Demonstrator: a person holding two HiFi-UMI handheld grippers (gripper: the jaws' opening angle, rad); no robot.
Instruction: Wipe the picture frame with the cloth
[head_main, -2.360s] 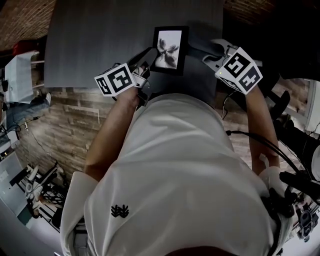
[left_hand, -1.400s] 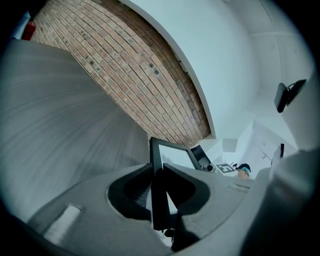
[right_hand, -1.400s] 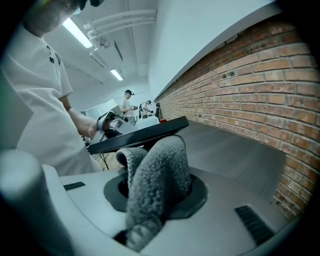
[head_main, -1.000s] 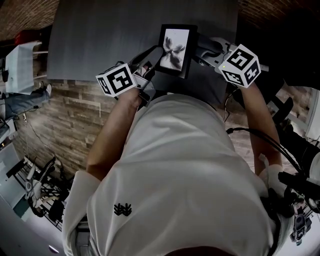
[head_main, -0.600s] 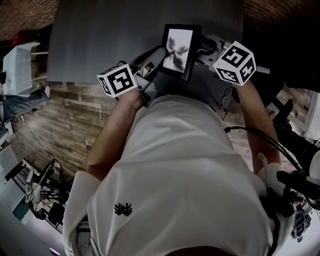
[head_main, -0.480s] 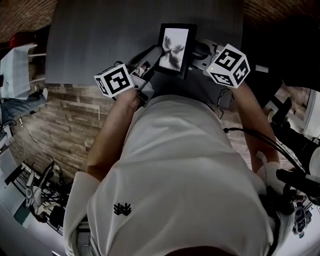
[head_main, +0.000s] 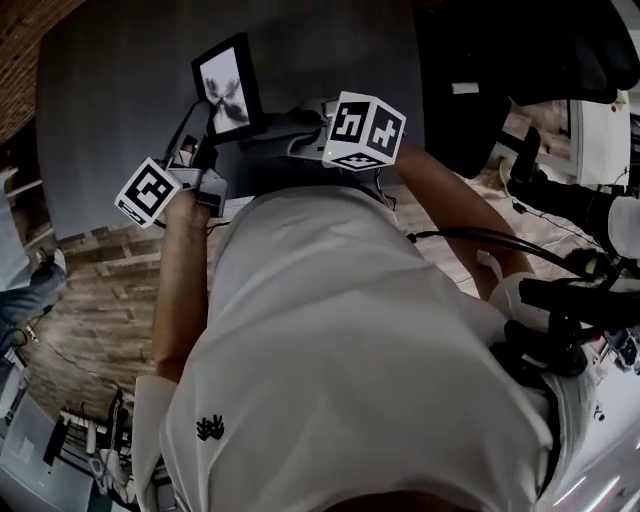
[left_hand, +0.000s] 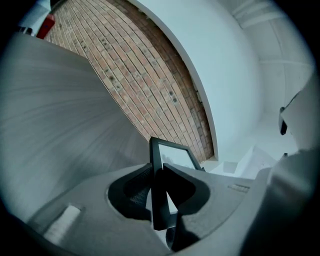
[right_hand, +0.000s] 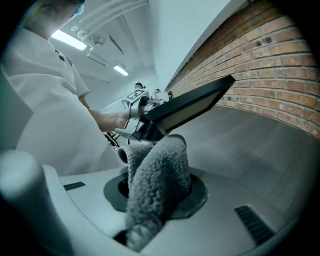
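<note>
A black picture frame (head_main: 225, 85) with a pale flower print hangs above the grey table (head_main: 110, 90), tilted. My left gripper (head_main: 198, 152) is shut on its lower left edge. In the left gripper view the frame (left_hand: 161, 200) stands edge-on, and the left gripper (left_hand: 157, 172) has both jaws pressed on it. My right gripper (head_main: 270, 128) comes in from the right, just under the frame. It is shut on a grey fleecy cloth (right_hand: 155, 185) that bunches up out of the right gripper (right_hand: 157, 167). The frame (right_hand: 192, 107) slants just beyond the cloth; I cannot tell whether they touch.
A brick wall (left_hand: 125, 65) curves behind the table. The person's white shirt (head_main: 350, 350) fills the lower head view. Wood-plank floor (head_main: 90, 300) shows at the left, and dark equipment with cables (head_main: 570, 300) at the right.
Both grippers and the frame have swung to the left in the head view, together. The frame now leans more. Each grip is unchanged.
</note>
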